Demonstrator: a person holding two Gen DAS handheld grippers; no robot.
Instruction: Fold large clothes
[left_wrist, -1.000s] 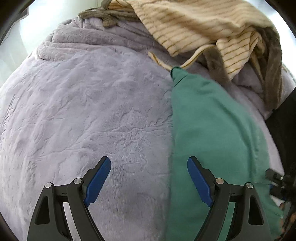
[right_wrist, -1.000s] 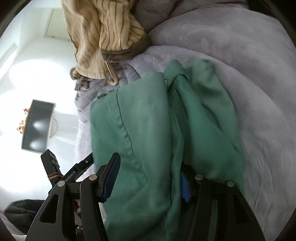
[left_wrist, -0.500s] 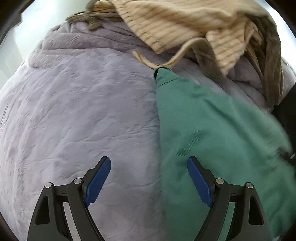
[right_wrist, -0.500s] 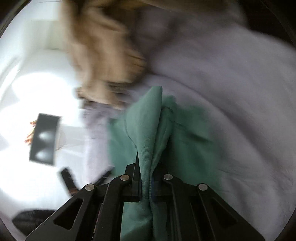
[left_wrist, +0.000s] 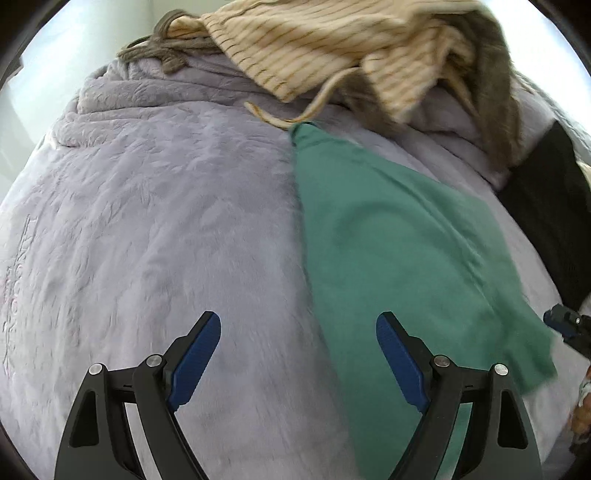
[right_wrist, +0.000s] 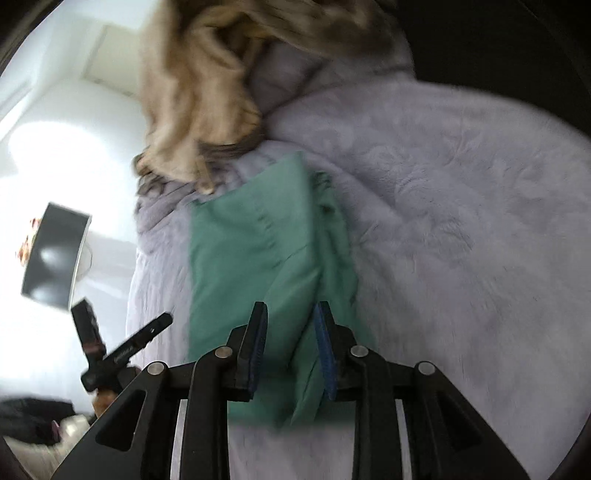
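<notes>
A green garment (left_wrist: 388, 229) lies folded lengthwise on a lilac plush blanket (left_wrist: 166, 203). My left gripper (left_wrist: 298, 321) hovers open above the blanket, its right finger over the garment's left edge, nothing between the pads. In the right wrist view the green garment (right_wrist: 251, 251) shows a raised fold running toward my right gripper (right_wrist: 291, 308). Its jaws are opening, with that fold between them; the left pad stands off the cloth. The right gripper's tip (left_wrist: 569, 328) shows at the garment's lower right corner.
A beige striped garment (left_wrist: 332, 40) and a grey-brown one (left_wrist: 491, 74) are heaped at the blanket's far end, close to the green garment's tip. Something black (left_wrist: 546, 206) lies at the right edge. A dark box (right_wrist: 55, 254) stands on the bright floor beside the bed.
The right gripper was shut on the green fold half a second ago and has since parted its jaws and risen. The left gripper rose and shifted, staying open. The green garment now lies flatter.
</notes>
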